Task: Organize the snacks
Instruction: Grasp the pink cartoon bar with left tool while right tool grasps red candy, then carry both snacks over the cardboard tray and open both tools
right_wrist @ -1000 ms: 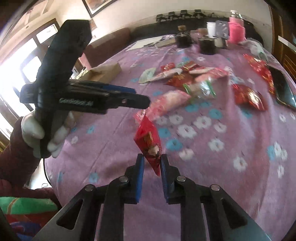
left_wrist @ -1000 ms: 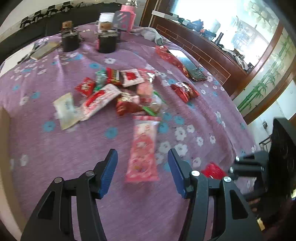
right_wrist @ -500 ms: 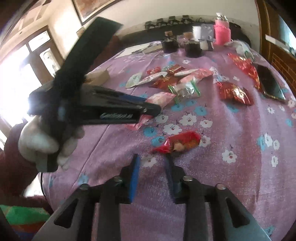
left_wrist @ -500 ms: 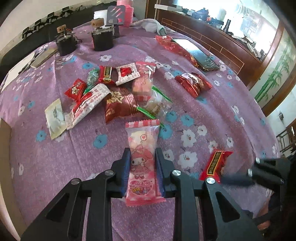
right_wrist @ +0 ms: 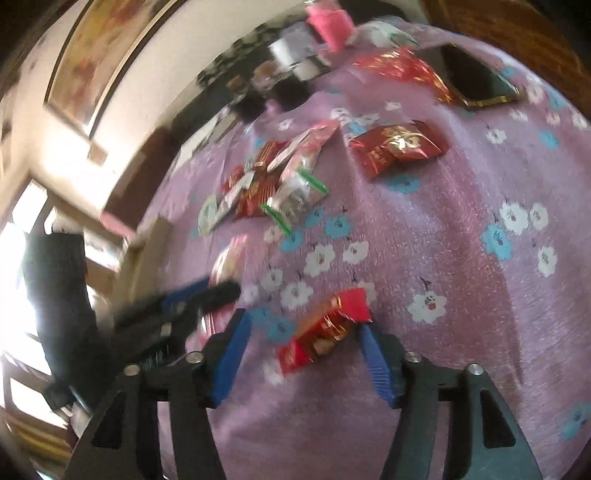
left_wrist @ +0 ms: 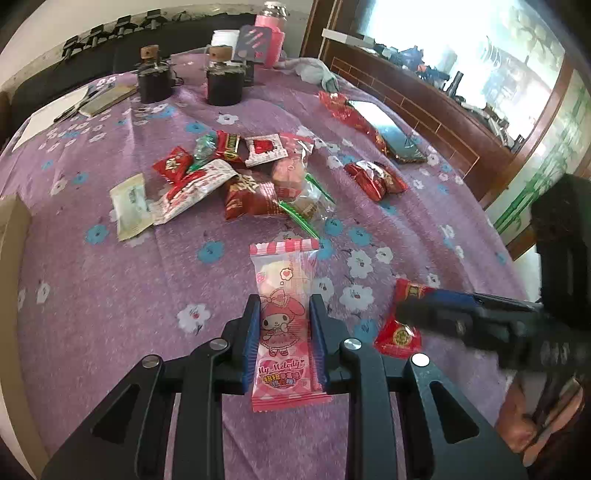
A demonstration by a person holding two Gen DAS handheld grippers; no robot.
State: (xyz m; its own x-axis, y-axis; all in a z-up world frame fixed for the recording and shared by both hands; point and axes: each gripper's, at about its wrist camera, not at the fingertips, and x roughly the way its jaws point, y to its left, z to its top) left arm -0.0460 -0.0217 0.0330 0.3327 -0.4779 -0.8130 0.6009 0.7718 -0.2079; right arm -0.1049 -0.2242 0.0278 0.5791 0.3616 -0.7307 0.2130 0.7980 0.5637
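Note:
My left gripper [left_wrist: 283,332] is shut on a pink cartoon snack packet [left_wrist: 283,317], its blue pads pressing both long sides over the purple flowered cloth [left_wrist: 110,295]. A small red snack packet [right_wrist: 325,328] lies on the cloth between the blue pads of my right gripper [right_wrist: 303,350], whose jaws are opening and do not touch it. The same red packet [left_wrist: 400,325] shows beside the right gripper [left_wrist: 436,314] in the left wrist view. A heap of mixed snack packets [left_wrist: 236,177] lies further back in the middle of the table.
Two dark jars [left_wrist: 225,81] with cork lids, a pink bottle [left_wrist: 271,33] and papers stand at the far edge. Red packets [left_wrist: 375,179] and a dark flat pack [left_wrist: 399,144] lie at the right. A cardboard box edge [left_wrist: 11,236] is at the left.
My left gripper closed on the pink packet. My right gripper let go of the red packet, which now lies on the cloth, and its jaws widened while the wrist rolled.

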